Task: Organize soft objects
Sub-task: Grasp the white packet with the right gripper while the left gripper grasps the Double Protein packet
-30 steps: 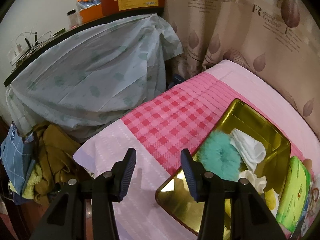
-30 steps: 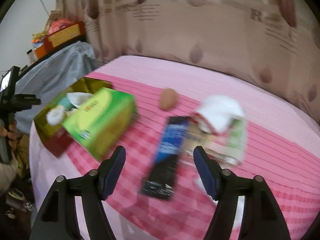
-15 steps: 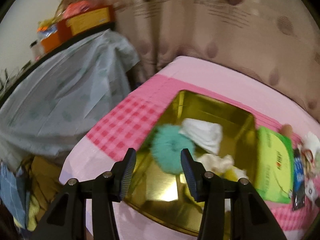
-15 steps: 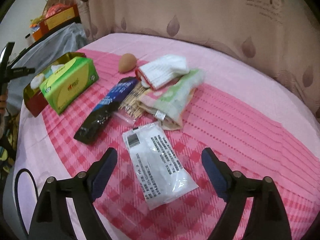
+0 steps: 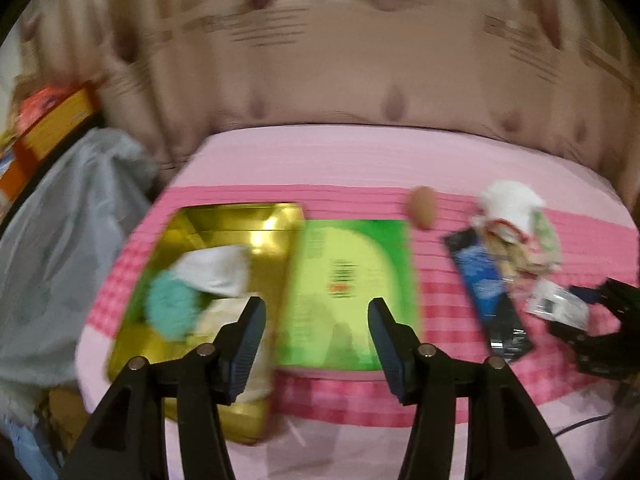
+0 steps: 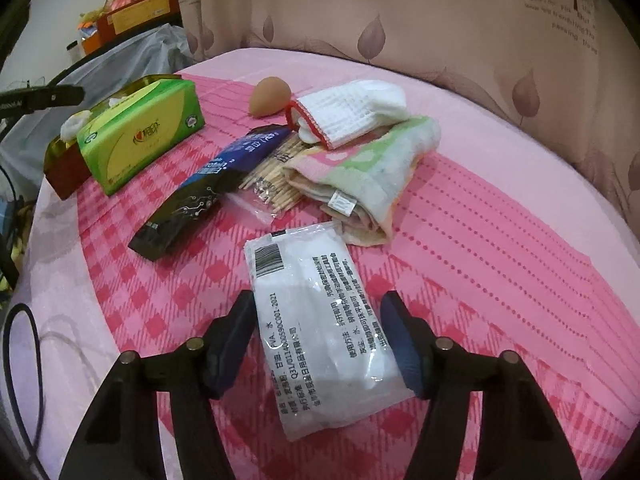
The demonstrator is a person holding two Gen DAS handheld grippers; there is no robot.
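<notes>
My left gripper (image 5: 316,344) is open and empty above the near end of a green tissue pack (image 5: 352,280). Left of it a gold tin (image 5: 240,220) holds a teal puff (image 5: 172,308) and a white cloth (image 5: 216,272). My right gripper (image 6: 324,344) is open around the near end of a white sealed packet (image 6: 316,312) lying on the pink cloth. Beyond it lie a folded pastel towel (image 6: 372,176), a white sock with red trim (image 6: 352,112), and a tan egg-shaped sponge (image 6: 270,96). The left view is blurred.
A dark blue snack packet (image 6: 212,184) and a bag of toothpicks (image 6: 272,176) lie between the tissue pack (image 6: 140,136) and the towel. A curtain (image 6: 440,20) hangs behind the pink-covered table (image 6: 520,240). A covered shelf (image 5: 60,220) stands at the left. A cable (image 6: 28,360) hangs at the table's near left edge.
My left gripper swung right from the covered shelf to over the tin and tissue pack. My right gripper moved in until its open fingers flank the white packet.
</notes>
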